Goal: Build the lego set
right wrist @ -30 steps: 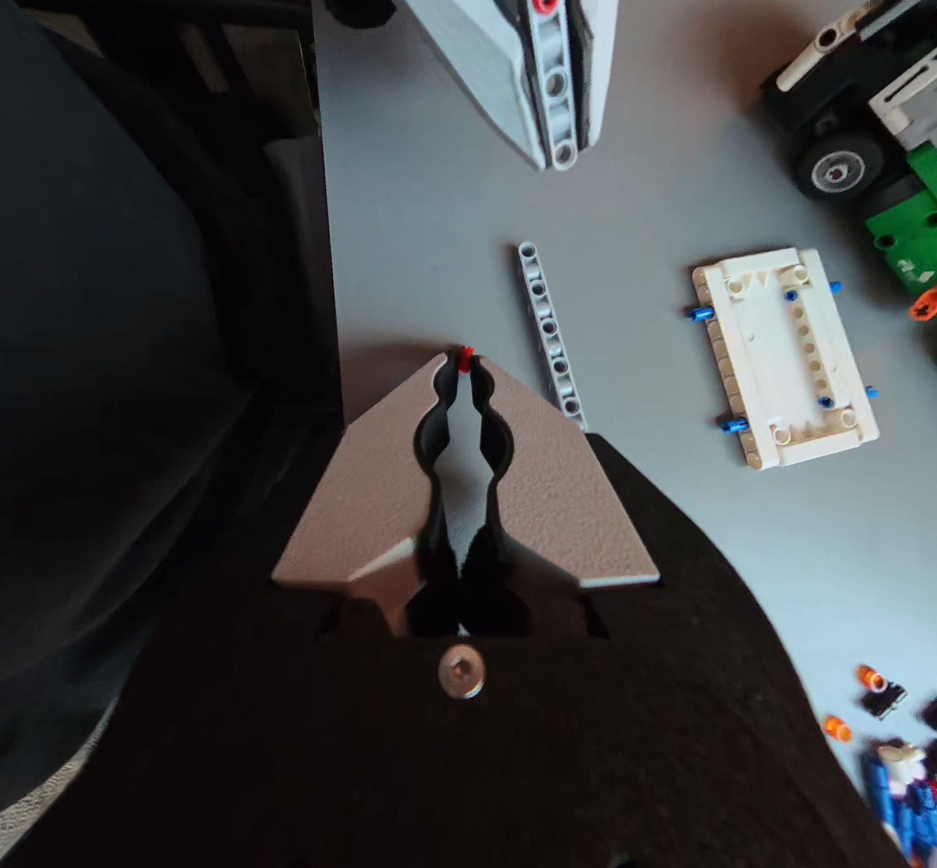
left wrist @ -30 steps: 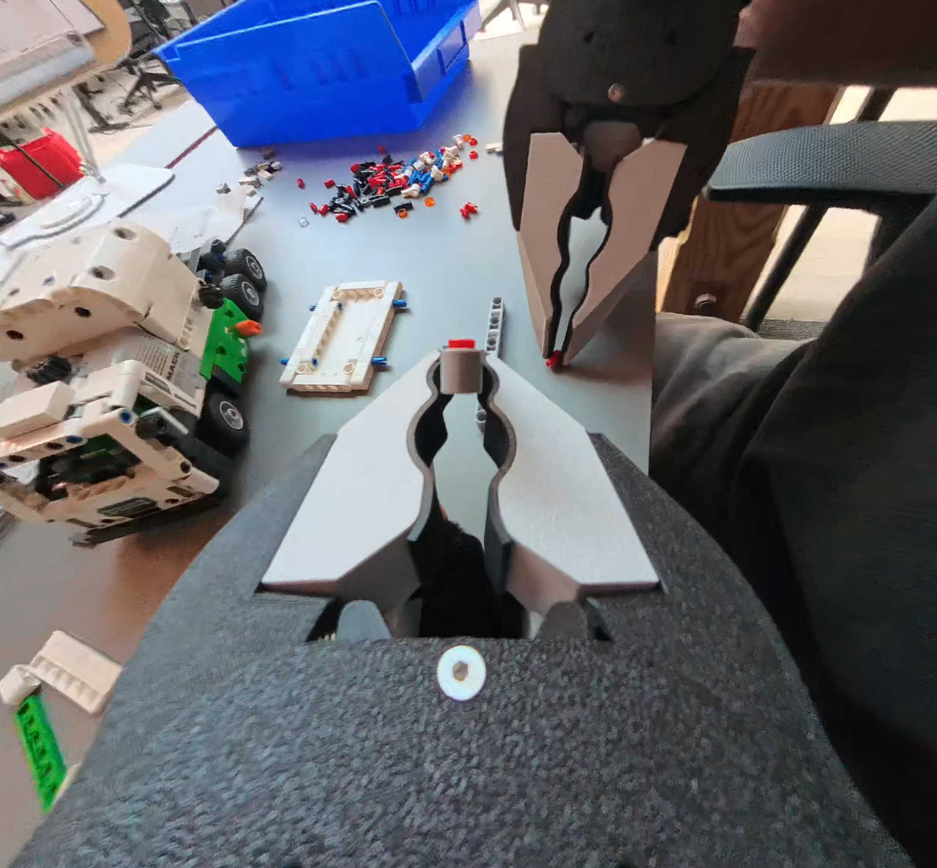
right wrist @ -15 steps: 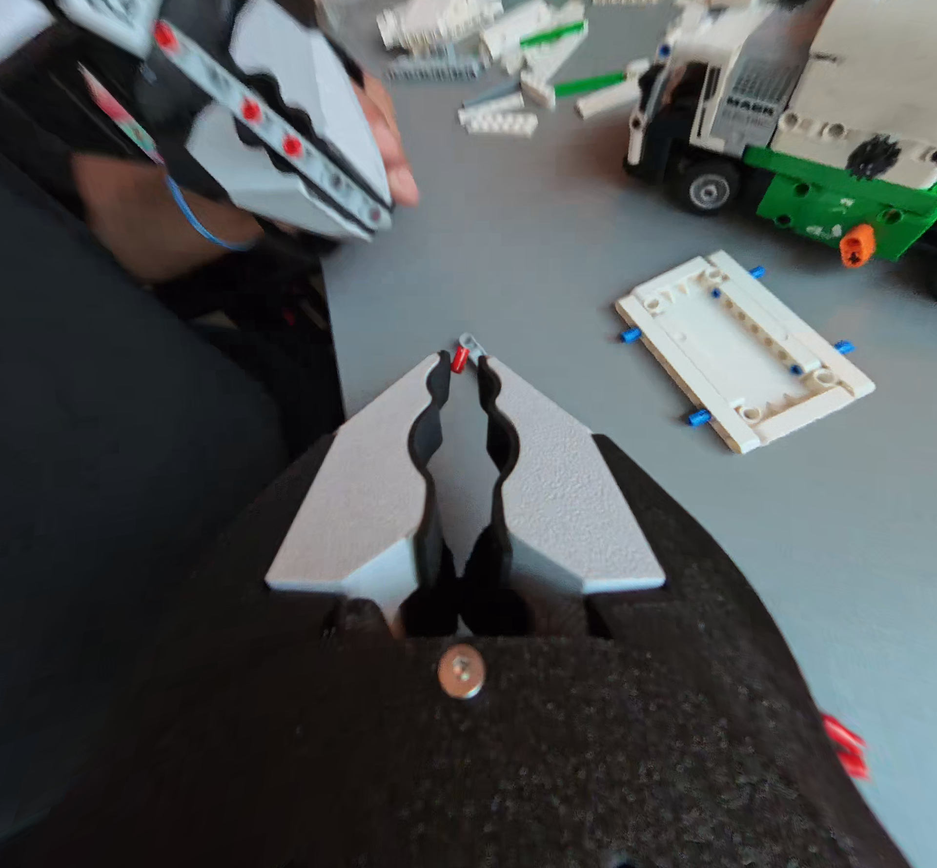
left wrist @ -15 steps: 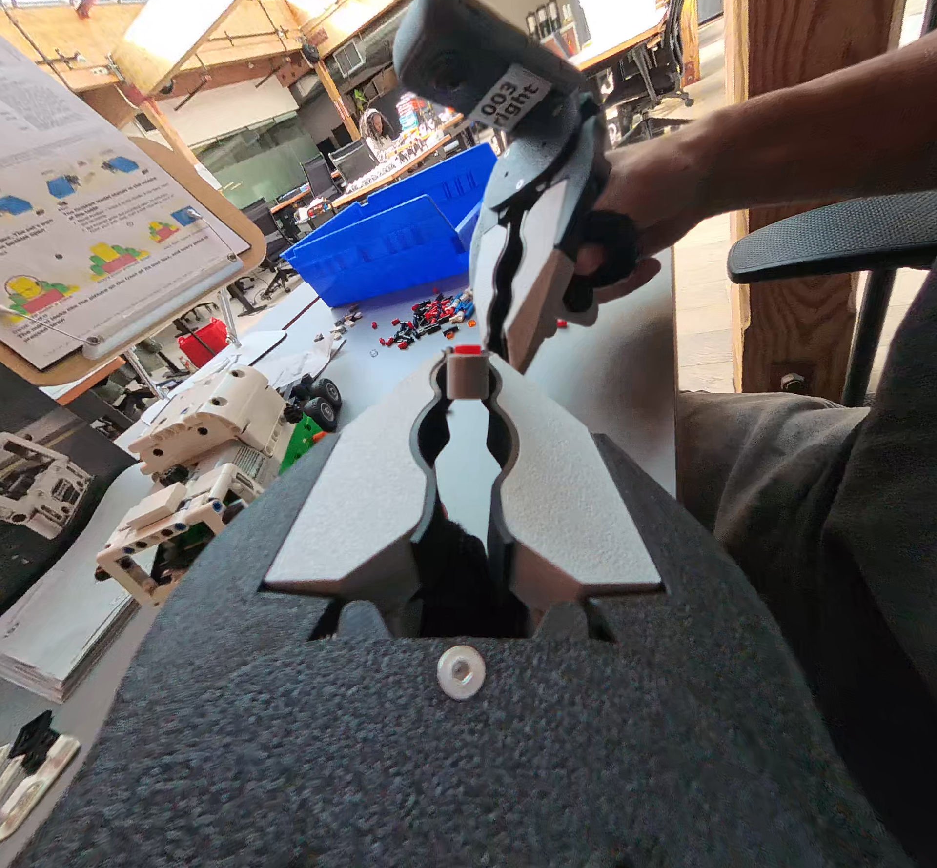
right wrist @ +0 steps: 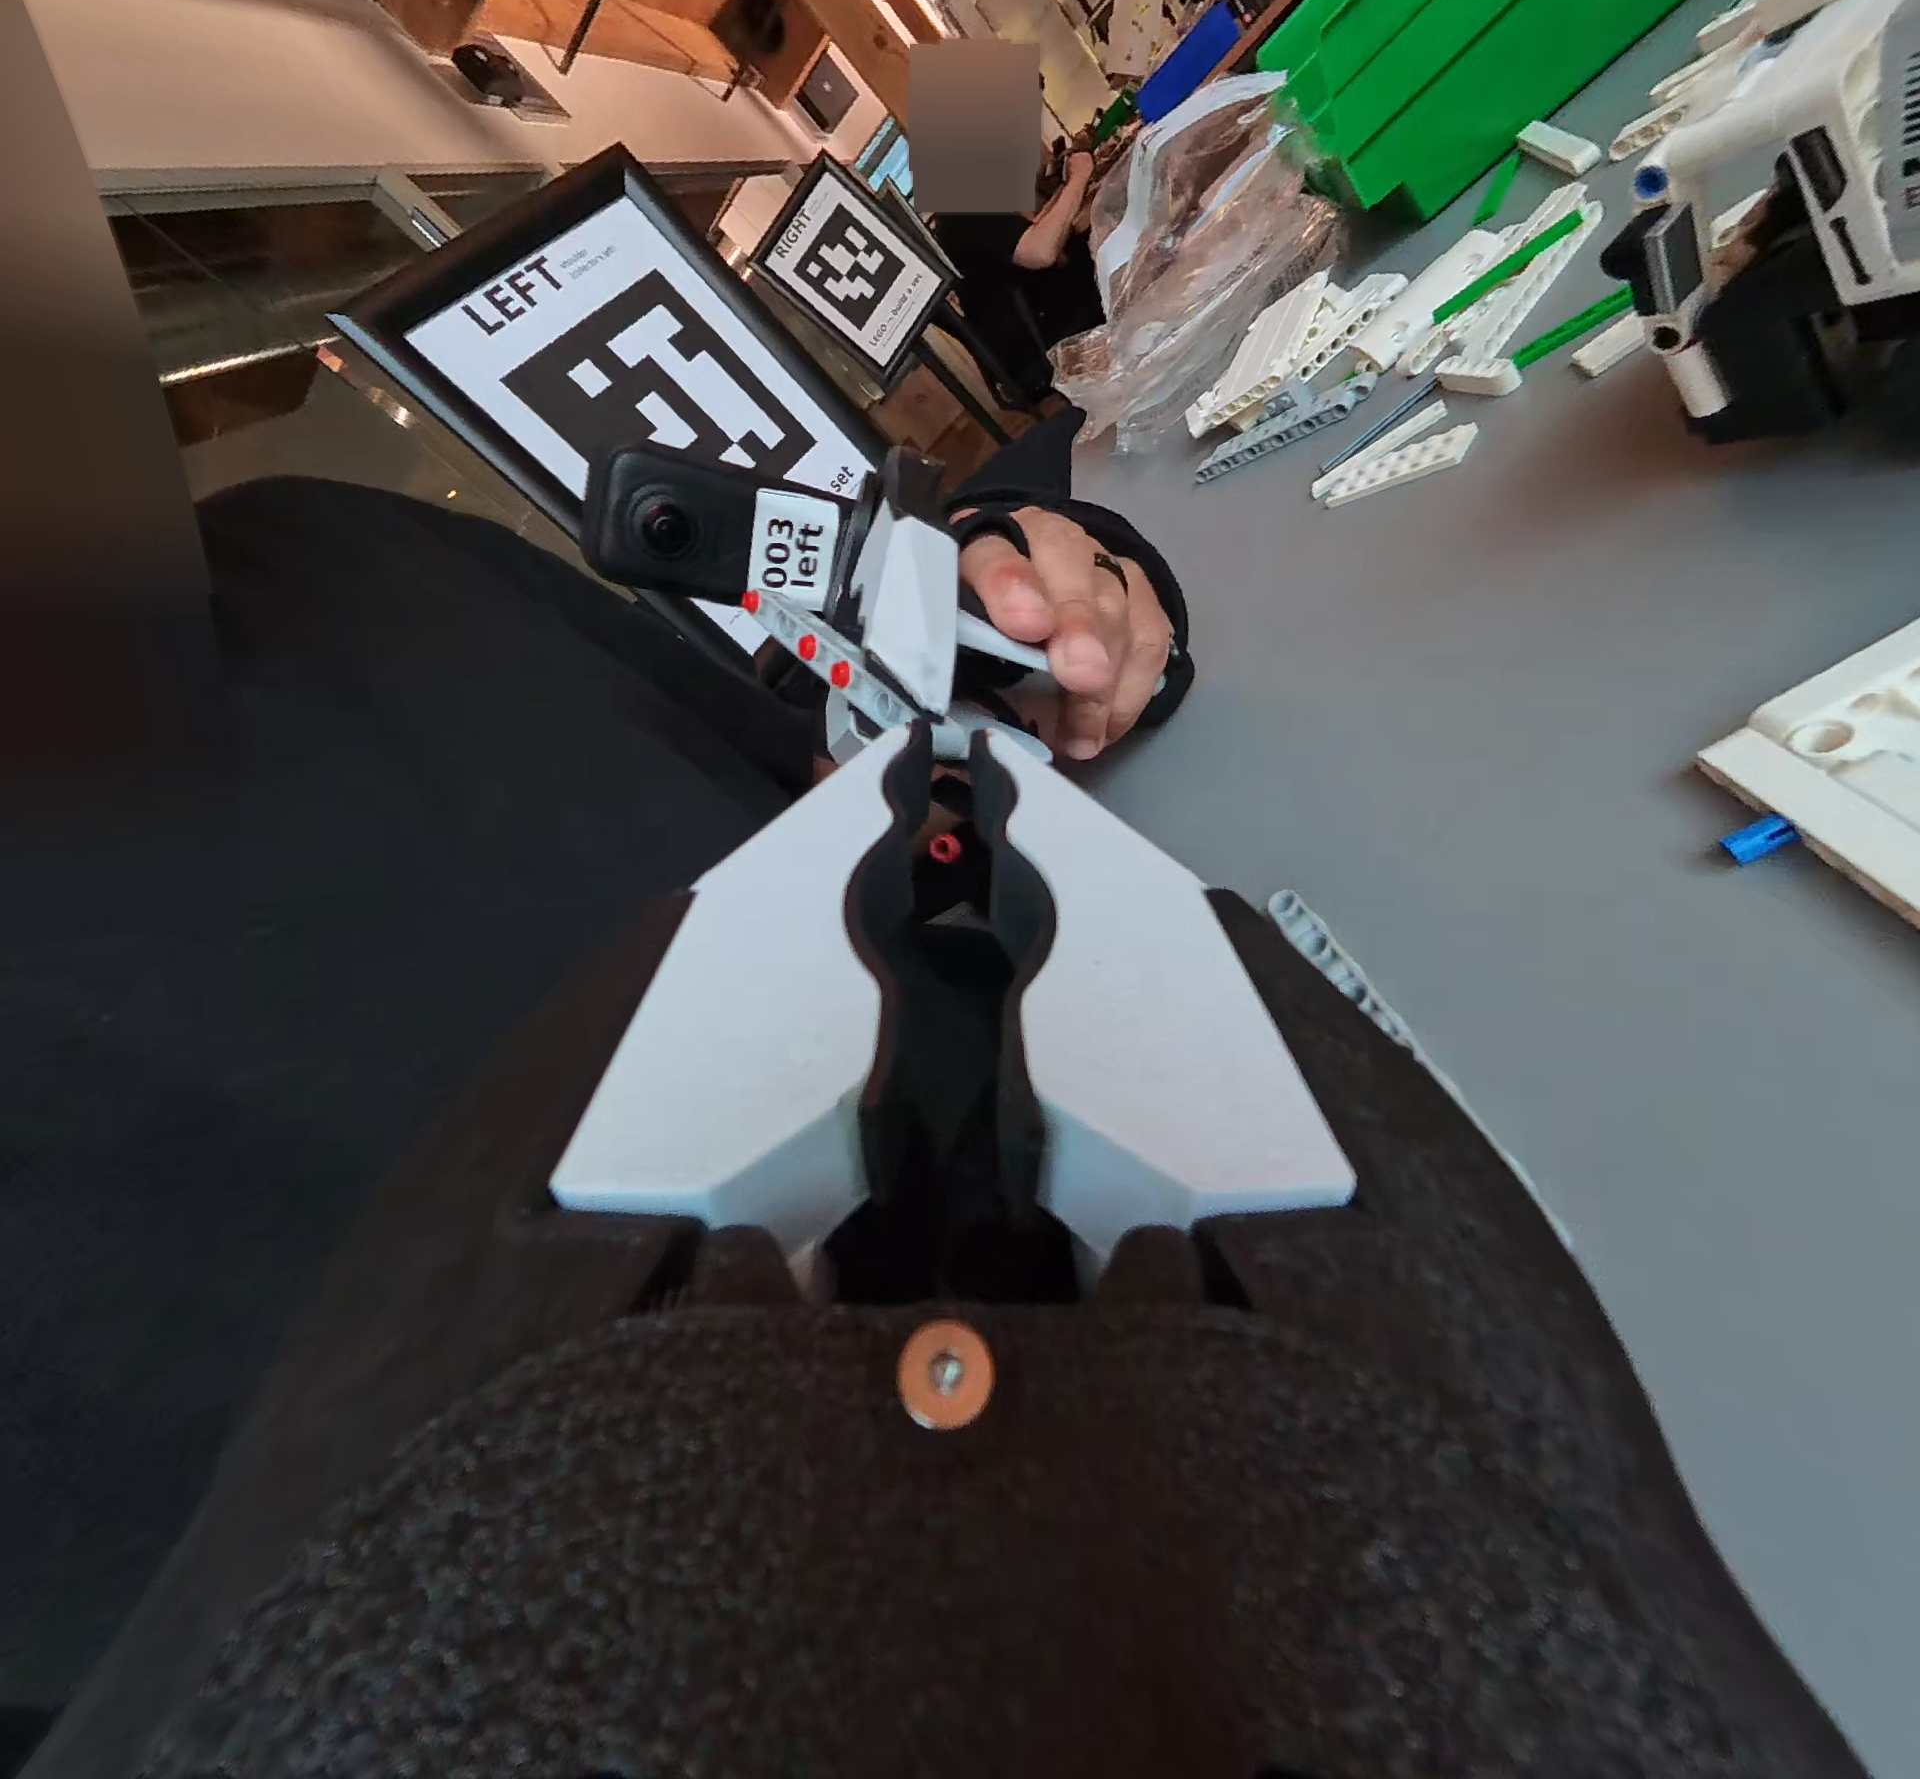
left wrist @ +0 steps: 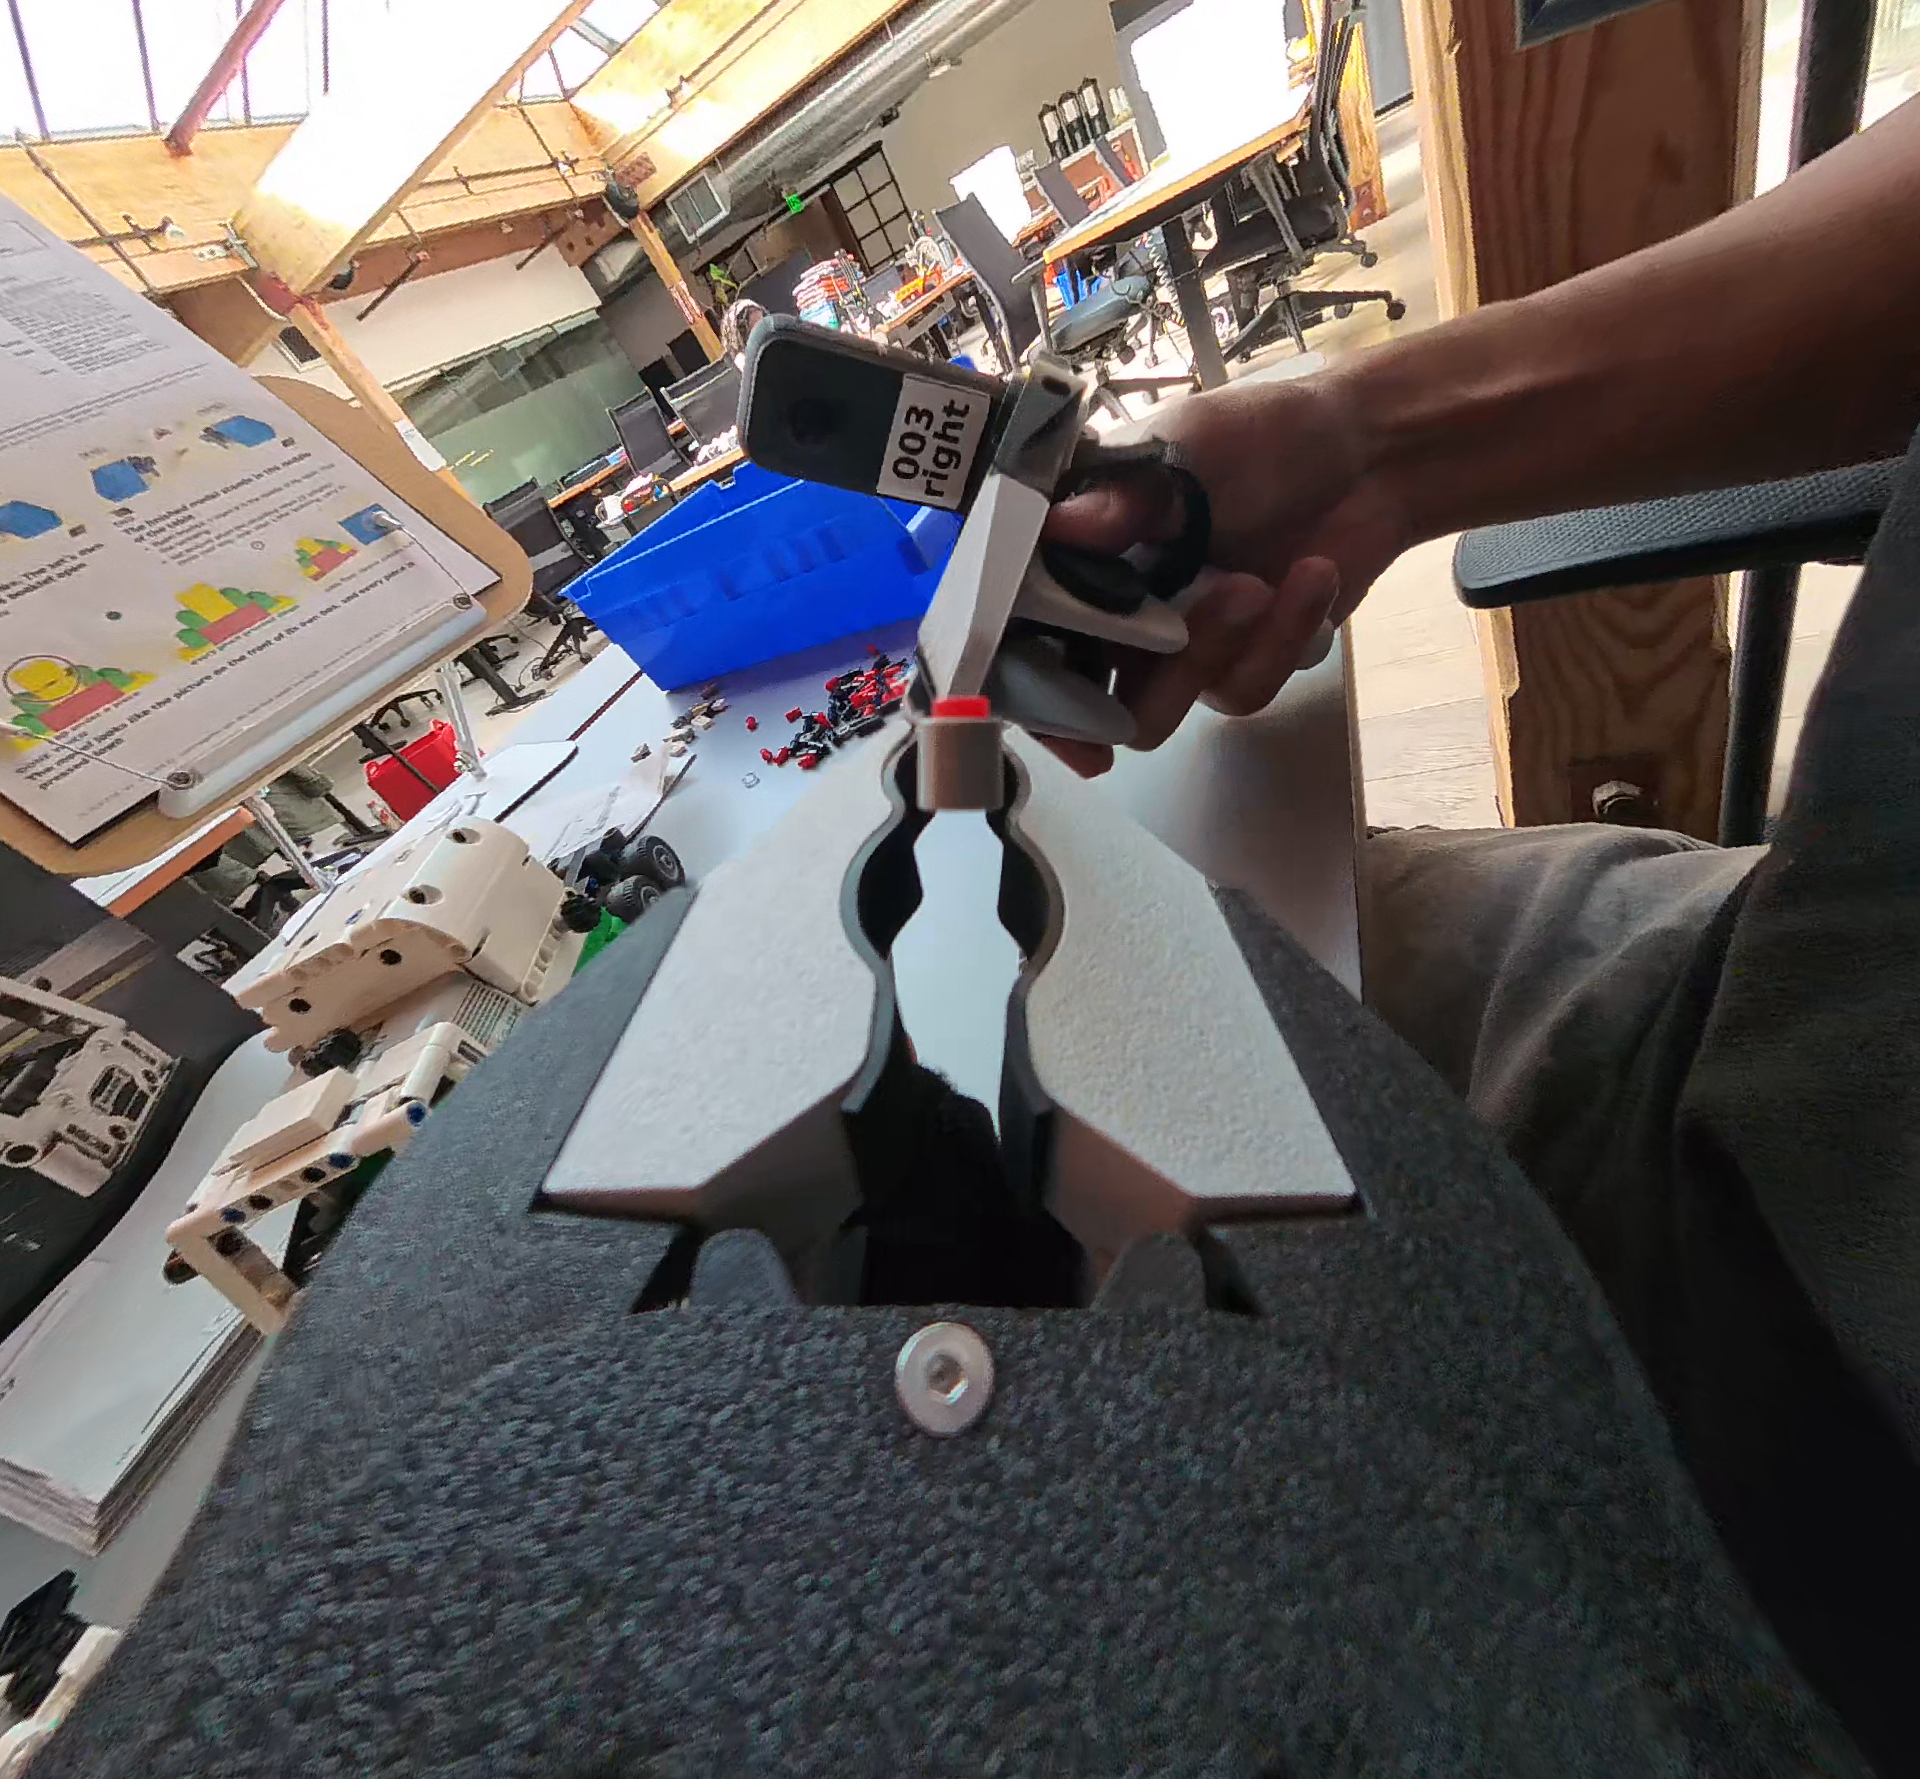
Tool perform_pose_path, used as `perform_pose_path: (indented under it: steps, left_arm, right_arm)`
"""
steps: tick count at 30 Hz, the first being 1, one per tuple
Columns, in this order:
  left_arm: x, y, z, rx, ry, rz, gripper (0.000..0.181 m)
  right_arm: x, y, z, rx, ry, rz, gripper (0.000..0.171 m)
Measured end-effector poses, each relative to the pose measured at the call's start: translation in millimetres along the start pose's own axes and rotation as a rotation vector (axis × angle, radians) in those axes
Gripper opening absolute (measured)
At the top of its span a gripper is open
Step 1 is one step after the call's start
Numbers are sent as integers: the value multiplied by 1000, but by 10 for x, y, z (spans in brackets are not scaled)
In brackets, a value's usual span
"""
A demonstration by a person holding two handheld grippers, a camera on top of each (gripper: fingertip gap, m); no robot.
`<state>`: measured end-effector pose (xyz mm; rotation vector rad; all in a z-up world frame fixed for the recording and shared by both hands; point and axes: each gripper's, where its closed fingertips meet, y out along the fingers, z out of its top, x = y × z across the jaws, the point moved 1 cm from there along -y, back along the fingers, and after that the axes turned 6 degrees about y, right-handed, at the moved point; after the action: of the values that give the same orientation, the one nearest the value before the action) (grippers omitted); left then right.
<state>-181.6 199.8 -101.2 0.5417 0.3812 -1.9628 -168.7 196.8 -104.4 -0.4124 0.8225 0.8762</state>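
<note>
My left gripper [left wrist: 956, 773] is shut on a grey holed beam [left wrist: 954, 765], seen end-on, with a red pin [left wrist: 958, 708] at its top. In the right wrist view the beam [right wrist: 831, 669] sticks out of the left gripper [right wrist: 914, 690] and carries three red pins. My right gripper [right wrist: 945, 742] is nearly closed, with a small red pin [right wrist: 943, 846] showing in the gap between its jaws. Its tips touch the near end of the beam. In the left wrist view the right gripper [left wrist: 935, 680] stands just behind the beam, above the table edge.
A white and green truck model [left wrist: 416, 940] stands on the left of the grey table. A white panel with blue pins [right wrist: 1849, 773] and a loose grey beam [right wrist: 1330, 950] lie near. A blue bin [left wrist: 769, 576], small loose parts [left wrist: 831, 721], white pieces [right wrist: 1403, 347] and a green bin [right wrist: 1507, 15] lie farther off.
Both grippers rose from the table and tilted up. My right gripper carried the red pin from the tabletop to the end of the beam held in my left gripper.
</note>
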Motion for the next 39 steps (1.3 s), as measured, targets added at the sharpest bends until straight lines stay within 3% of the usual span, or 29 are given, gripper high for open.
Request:
perform_pose_path:
  steps: [10,20,22,28,30,34,39]
  left_arm:
    - [-3,-3,-2,5,-3,6,6]
    - [-21,-32,-263,-176,44,7,6]
    - [-298,-207,-342,-204,-3,107,6]
    - [-1078,-1058,-476,-111,-284,384,5]
    - [-1114,-1201,-538,-104,-321,426,5]
    - [-1156,-1573,-338,-23,-376,547,5]
    - [-796,-1992,-139,-89,-336,615,5]
  right_arm:
    - [-9,27,-26,17,103,58,2]
    - [120,77,-49,53,118,-55,4]
    - [43,54,18,62,74,-46,0]
    - [169,64,-120,-67,-151,-271,0]
    - [171,139,-214,-116,-171,-274,0]
    - [46,247,-317,-127,-214,-248,0]
    - [-171,353,-568,-141,-267,-240,0]
